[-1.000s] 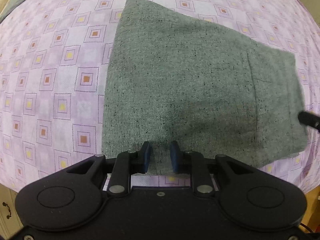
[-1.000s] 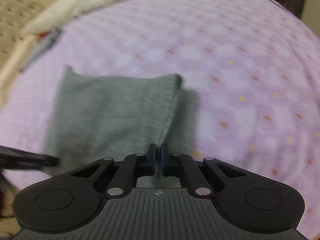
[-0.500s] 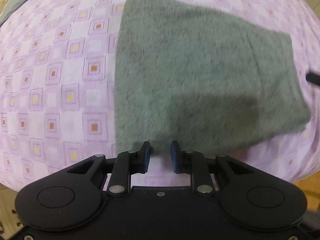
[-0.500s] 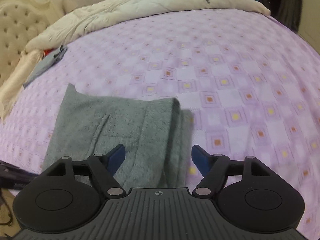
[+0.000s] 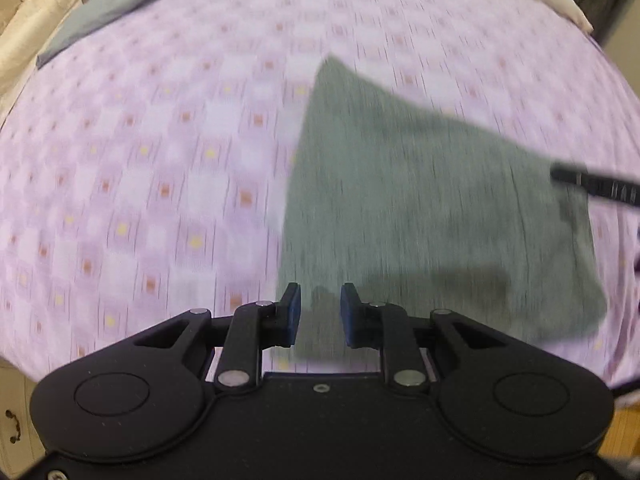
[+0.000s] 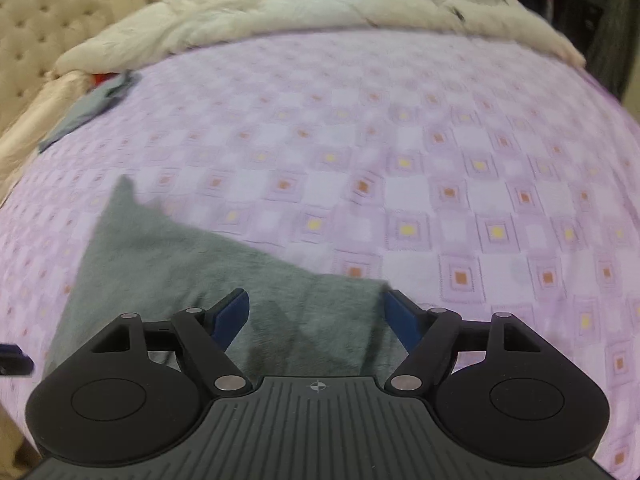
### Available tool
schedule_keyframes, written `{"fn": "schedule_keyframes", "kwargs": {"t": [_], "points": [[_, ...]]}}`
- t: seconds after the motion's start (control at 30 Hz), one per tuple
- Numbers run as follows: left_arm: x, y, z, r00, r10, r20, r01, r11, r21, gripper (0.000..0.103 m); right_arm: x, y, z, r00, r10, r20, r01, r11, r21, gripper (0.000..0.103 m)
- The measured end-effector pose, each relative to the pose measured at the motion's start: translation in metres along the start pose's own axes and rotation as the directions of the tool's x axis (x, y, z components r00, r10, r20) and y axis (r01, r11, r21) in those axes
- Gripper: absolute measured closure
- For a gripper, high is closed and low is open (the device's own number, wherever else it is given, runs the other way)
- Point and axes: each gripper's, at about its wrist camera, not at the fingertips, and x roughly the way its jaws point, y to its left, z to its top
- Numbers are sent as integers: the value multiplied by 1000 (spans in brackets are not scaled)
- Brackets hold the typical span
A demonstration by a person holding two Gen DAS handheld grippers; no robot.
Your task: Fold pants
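The grey pants (image 5: pixel 432 208) lie folded into a compact block on the purple patterned bedsheet (image 5: pixel 160 168). They also show in the right wrist view (image 6: pixel 208 280), low and left. My left gripper (image 5: pixel 319 312) is open a little and empty, above the near left corner of the pants. My right gripper (image 6: pixel 316 316) is wide open and empty, above the near right edge of the pants. The other gripper shows as a dark bar (image 5: pixel 596 184) at the right of the left wrist view.
A cream quilt (image 6: pixel 320 4) lies bunched along the far side of the bed. A folded blue-grey cloth (image 5: pixel 104 12) lies at the far left near a tufted cream headboard (image 6: pixel 36 24). The bed's near edge is just below both grippers.
My right gripper was shut on the pants' edge, then opened wide and let go. Both grippers have pulled back and up from the pants, and the views have tilted toward the far bed.
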Motion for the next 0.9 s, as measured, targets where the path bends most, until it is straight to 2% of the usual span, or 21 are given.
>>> {"fn": "schedule_keyframes", "kwargs": {"t": [0.03, 0.07, 0.1, 0.13, 0.2, 0.3, 0.4, 0.63, 0.73, 0.83, 0.9], "points": [[3, 2, 7, 1000, 6, 5, -5, 1000, -5, 74, 7, -4, 1, 1000, -4, -31, 4, 1000, 22, 32], [6, 2, 17, 1000, 10, 13, -10, 1000, -8, 74, 11, -7, 1, 998, 15, -63, -13, 999, 39, 39], [9, 2, 26, 1000, 12, 23, -12, 1000, -7, 74, 13, -10, 0, 996, 48, -78, -44, 998, 51, 65], [11, 1, 37, 999, 16, 32, -16, 1000, -2, 74, 10, -10, 0, 995, 71, -72, -67, 996, 53, 77], [18, 1, 59, 998, 24, 50, -24, 1000, 9, 74, -1, -4, -2, 997, 62, -42, -63, 998, -12, 85], [26, 3, 90, 997, 12, 72, -14, 1000, 19, 74, -22, -3, -10, 997, 72, 16, -71, 996, -49, 87], [45, 3, 118, 997, 5, 77, -8, 999, 44, 74, -30, -5, -18, 999, 34, 22, -33, 999, -35, 92], [112, -17, 148, 999, 21, -26, -16, 985, 175, 71, -18, -10, -23, 1000, -12, -27, 14, 999, 53, 93], [135, -20, 157, 999, 21, -50, -12, 983, 181, 67, -17, -5, -24, 999, -23, -36, 25, 999, 46, 93], [134, -21, 165, 998, 28, -49, -19, 987, 160, 69, -18, -6, -23, 998, -36, -44, 38, 998, 53, 92], [115, -18, 162, 1000, 23, -8, -22, 992, 123, 72, -25, -1, -18, 998, -61, -16, 62, 997, 36, 92]]}}
